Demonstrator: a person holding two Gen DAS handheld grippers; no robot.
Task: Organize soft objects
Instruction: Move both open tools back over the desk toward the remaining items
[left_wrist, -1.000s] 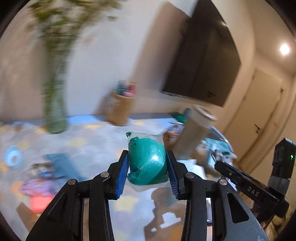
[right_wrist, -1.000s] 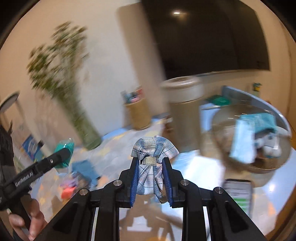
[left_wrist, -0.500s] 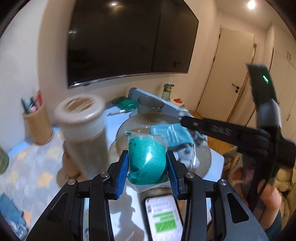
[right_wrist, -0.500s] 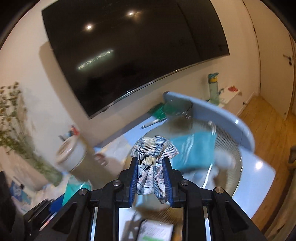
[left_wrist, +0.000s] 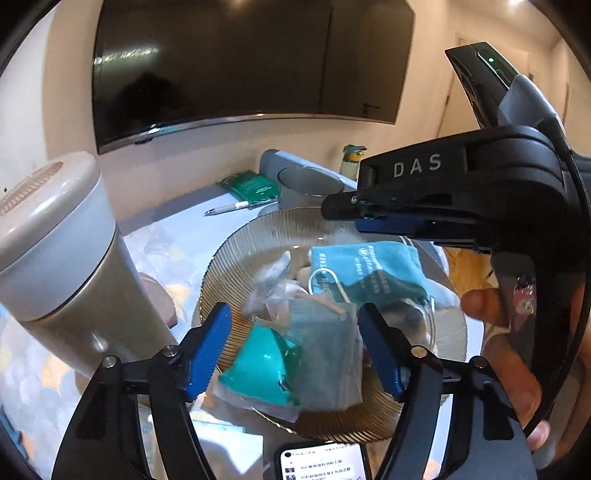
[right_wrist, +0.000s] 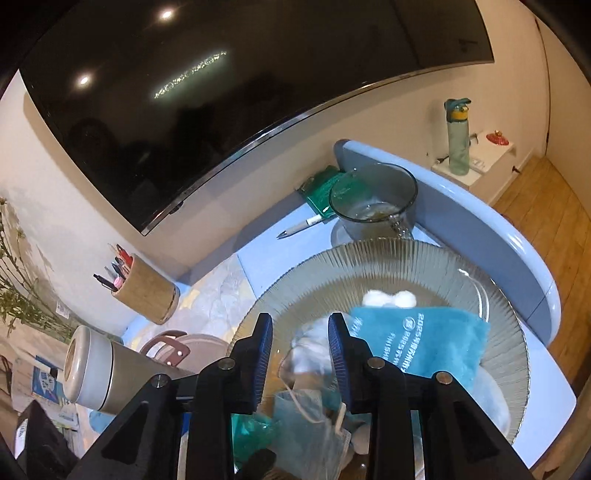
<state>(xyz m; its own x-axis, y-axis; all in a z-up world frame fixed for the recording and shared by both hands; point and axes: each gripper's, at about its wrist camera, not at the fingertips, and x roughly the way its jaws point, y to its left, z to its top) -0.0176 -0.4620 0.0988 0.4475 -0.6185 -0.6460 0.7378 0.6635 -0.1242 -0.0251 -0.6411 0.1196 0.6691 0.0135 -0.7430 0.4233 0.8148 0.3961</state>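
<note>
Left wrist view: left gripper (left_wrist: 293, 349) above the near rim of the ribbed glass plate (left_wrist: 229, 258), fingers (left_wrist: 207, 350) opening, well apart and pressing on nothing. Teal bagged object (left_wrist: 262, 363) lying between them on the plate's near edge, in its clear wrapper and seemingly released. Further in on the plate: a teal pouch (left_wrist: 369, 266), crumpled clear bags and a face mask (left_wrist: 325, 321) in a heap. Right gripper (left_wrist: 340, 210) seen side-on above the far part of the plate; nothing visible at its tips from here.

Right wrist view: right gripper (right_wrist: 301, 354) over the same plate, fingers (right_wrist: 264, 354) opening, a narrow gap, no cloth clamped. Below the gap only a blurred pale shape; plaid item not identifiable, so cannot tell where it lies. Teal pouch and white cotton balls (right_wrist: 389, 297) in the plate; grey tumbler (right_wrist: 92, 373) and pen holder (right_wrist: 147, 291) on the surface at left.

Judgement on progress: several soft things gathered in the plate, this delivery apparently done for the left hand and likely for the right. Anything left elsewhere on the surface not visible here, so remainder uncertain. Teal object sits close to the rim and may want nudging inward.
</note>
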